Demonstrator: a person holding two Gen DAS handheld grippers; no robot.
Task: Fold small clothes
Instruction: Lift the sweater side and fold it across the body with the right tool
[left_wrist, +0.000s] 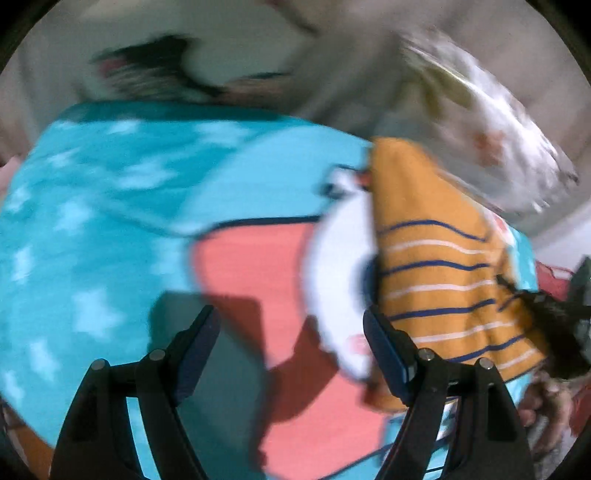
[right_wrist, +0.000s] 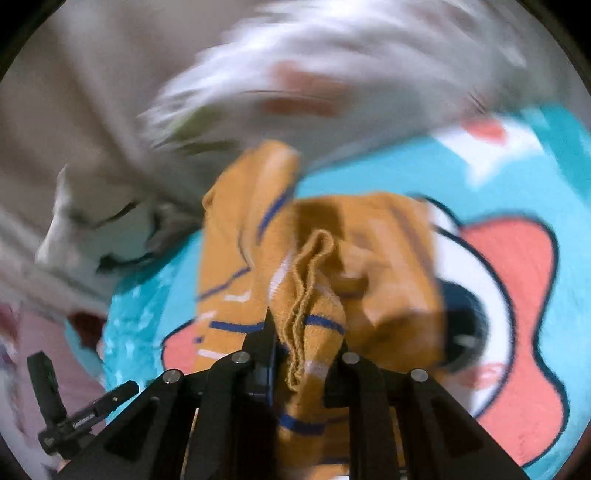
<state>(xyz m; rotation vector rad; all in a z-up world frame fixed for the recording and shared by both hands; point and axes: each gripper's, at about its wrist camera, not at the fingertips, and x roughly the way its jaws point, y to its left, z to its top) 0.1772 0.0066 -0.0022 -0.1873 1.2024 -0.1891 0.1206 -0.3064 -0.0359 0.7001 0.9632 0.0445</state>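
A turquoise blanket (left_wrist: 92, 229) covers the surface, printed with pale star shapes on one side and a large cartoon figure in coral pink (left_wrist: 251, 273) with a white and black eye (right_wrist: 465, 295) outlined in dark blue; beyond its edge lies beige bedding or sheet (right_wrist: 92, 110), creased and motion-blurred; a white cloth with faint red-orange marks (left_wrist: 495, 147) is heaped at the far side; a dark blurred object (left_wrist: 155, 70) sits farther back; pinkish fabric (right_wrist: 40, 350) shows at one edge; lighting is soft and indoor, casting shadows on the blanket
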